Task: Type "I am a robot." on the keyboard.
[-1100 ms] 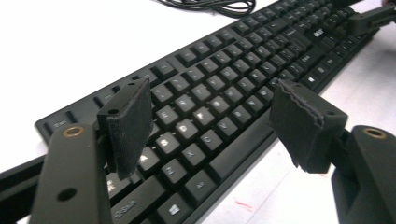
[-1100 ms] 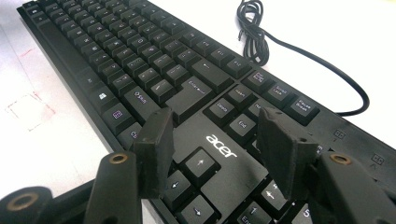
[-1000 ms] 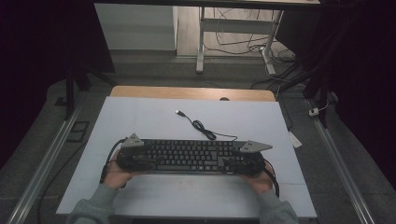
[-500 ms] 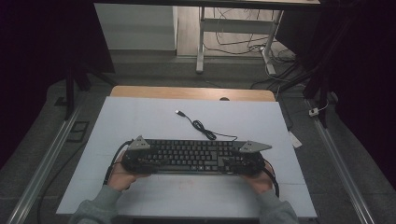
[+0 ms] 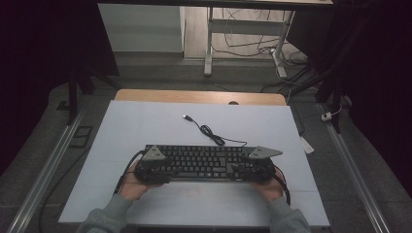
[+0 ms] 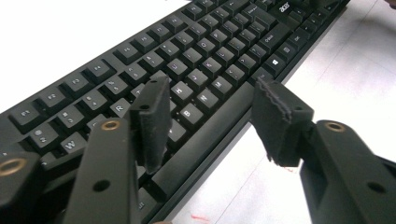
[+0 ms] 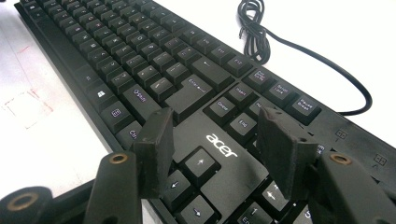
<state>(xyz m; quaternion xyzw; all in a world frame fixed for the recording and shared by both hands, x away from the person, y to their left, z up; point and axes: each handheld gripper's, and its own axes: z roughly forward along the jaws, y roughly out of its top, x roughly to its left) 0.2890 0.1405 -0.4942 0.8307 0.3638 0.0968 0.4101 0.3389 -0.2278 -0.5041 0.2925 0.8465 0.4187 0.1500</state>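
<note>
Two grippers at the ends of a black keyboard (image 5: 200, 163) lying near the tabletop's (image 5: 145, 121) front edge.

Left gripper (image 6: 212, 119) at the keyboard's left end, jaws partly open and just been closing, front edge of keyboard between them, pads not pressing. Right gripper (image 7: 215, 140) over the arrow keys at the right end, jaws apart, gripping nothing. Keyboard cable (image 5: 209, 131) trails toward the tabletop's far edge.
</note>
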